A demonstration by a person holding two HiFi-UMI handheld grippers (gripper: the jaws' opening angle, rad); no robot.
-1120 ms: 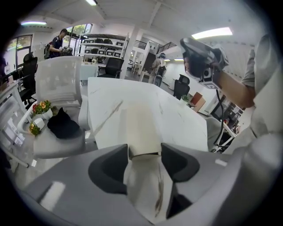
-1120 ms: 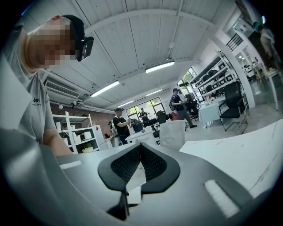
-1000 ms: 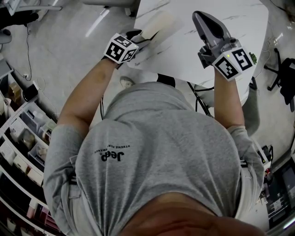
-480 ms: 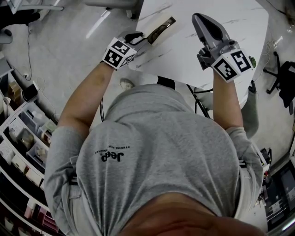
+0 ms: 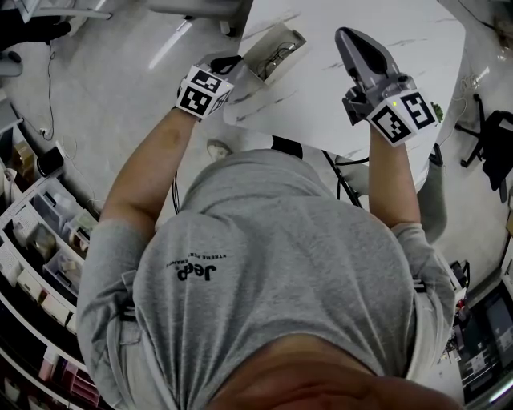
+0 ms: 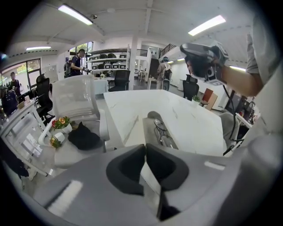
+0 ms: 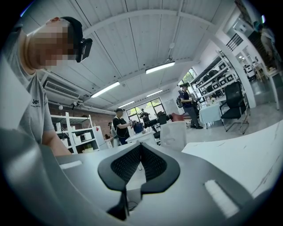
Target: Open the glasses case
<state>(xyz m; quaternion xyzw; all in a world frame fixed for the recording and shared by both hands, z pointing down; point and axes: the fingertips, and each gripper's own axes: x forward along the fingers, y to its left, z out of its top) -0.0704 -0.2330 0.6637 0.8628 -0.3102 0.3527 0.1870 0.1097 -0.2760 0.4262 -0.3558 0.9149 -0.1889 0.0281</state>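
The glasses case (image 5: pixel 272 50) lies open at the near left corner of the white marble table (image 5: pixel 385 24), with dark-framed glasses (image 5: pixel 280 54) inside. In the left gripper view the tray with the glasses (image 6: pixel 161 132) stretches away from me. My left gripper (image 6: pixel 145 149) has just been closing and now pinches the thin edge of the case's lid (image 6: pixel 148 181); in the head view the left gripper (image 5: pixel 232 68) is at the case's near end. My right gripper (image 5: pixel 354 36) hovers level above the table, away from the case. In its own view the right gripper (image 7: pixel 140 148) is shut on nothing.
A white chair holding a black object (image 6: pixel 83 137) stands left of the table, with small flower pots (image 6: pixel 59 123) beside it. Shelving (image 5: pixel 40 240) runs along the floor at the left, an office chair (image 5: pixel 489 136) at the right. People stand far back (image 7: pixel 120 126).
The case went from shut to wide open, its glasses now showing. The left gripper's jaws closed on the lid and shifted slightly left. The right gripper stayed put.
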